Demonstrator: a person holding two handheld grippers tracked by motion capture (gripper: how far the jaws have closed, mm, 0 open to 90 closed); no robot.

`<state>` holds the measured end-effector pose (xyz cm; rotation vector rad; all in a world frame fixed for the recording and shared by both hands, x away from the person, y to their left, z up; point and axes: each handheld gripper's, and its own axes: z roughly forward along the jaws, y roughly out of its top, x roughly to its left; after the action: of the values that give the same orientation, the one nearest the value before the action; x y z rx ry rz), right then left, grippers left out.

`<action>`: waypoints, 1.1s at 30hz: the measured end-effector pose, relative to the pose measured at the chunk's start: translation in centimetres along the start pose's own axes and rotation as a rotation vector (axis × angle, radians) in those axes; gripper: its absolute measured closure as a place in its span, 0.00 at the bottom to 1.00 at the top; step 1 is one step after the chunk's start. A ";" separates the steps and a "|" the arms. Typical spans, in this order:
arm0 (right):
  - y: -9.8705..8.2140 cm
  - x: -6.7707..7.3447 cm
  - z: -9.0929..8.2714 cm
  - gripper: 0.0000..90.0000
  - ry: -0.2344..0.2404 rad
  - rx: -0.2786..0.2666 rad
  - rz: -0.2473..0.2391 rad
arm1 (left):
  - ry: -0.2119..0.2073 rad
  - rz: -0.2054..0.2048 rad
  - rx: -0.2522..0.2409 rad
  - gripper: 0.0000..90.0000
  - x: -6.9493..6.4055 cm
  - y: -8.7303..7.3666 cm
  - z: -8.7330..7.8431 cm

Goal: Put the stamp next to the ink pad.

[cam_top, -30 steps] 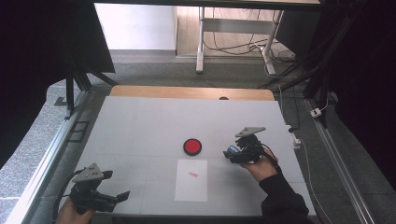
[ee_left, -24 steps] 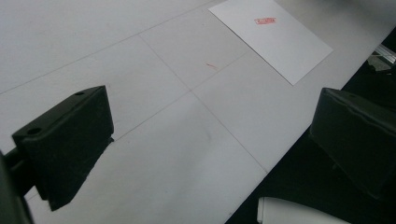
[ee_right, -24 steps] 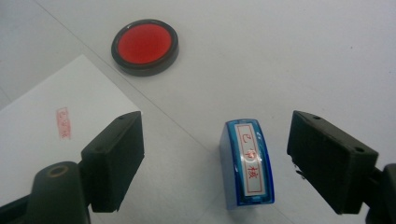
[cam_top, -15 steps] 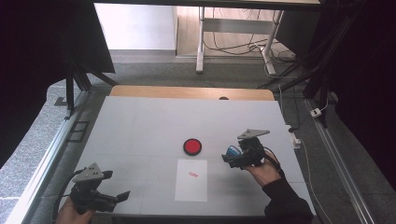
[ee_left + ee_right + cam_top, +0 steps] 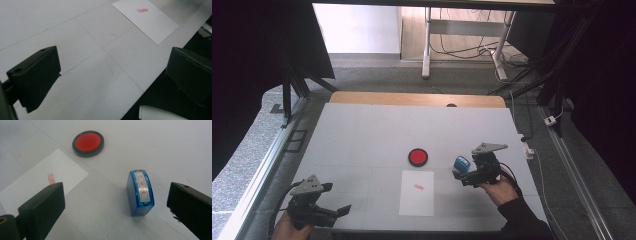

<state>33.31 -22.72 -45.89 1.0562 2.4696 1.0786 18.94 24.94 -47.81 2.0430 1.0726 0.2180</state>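
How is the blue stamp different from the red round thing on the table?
The blue stamp is a tall, boxy block; the red ink pad is a flat, round disc. The stamp is see-through blue with a white label of red characters on top; the ink pad is plain red inside a black rim. The stamp stands between the open right tongs; the ink pad lies farther off, beyond the paper. Both rest on the white table.

Black fingers (image 5: 42, 207), grey plate (image 5: 488, 147), dark sleeve (image 5: 524, 222)

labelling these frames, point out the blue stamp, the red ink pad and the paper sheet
blue stamp (image 5: 140, 192), right gripper view, its labelled top
red ink pad (image 5: 88, 141), right gripper view, red centre
paper sheet (image 5: 416, 200), high view, blank lower half
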 end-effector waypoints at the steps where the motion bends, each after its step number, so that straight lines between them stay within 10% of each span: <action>1: -0.1 0.1 -0.2 0.01 0.002 0.001 -0.003 | 0.000 0.001 0.001 0.00 0.0 0.0 0.0; 33: -4.4 1.6 -5.5 0.00 -0.093 -0.055 0.038 | 0.007 -0.008 0.000 0.00 0.0 0.0 0.0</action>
<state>27.29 -26.62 -45.11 1.1155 2.3427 1.0768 18.97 24.97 -47.80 2.0390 1.0844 0.2213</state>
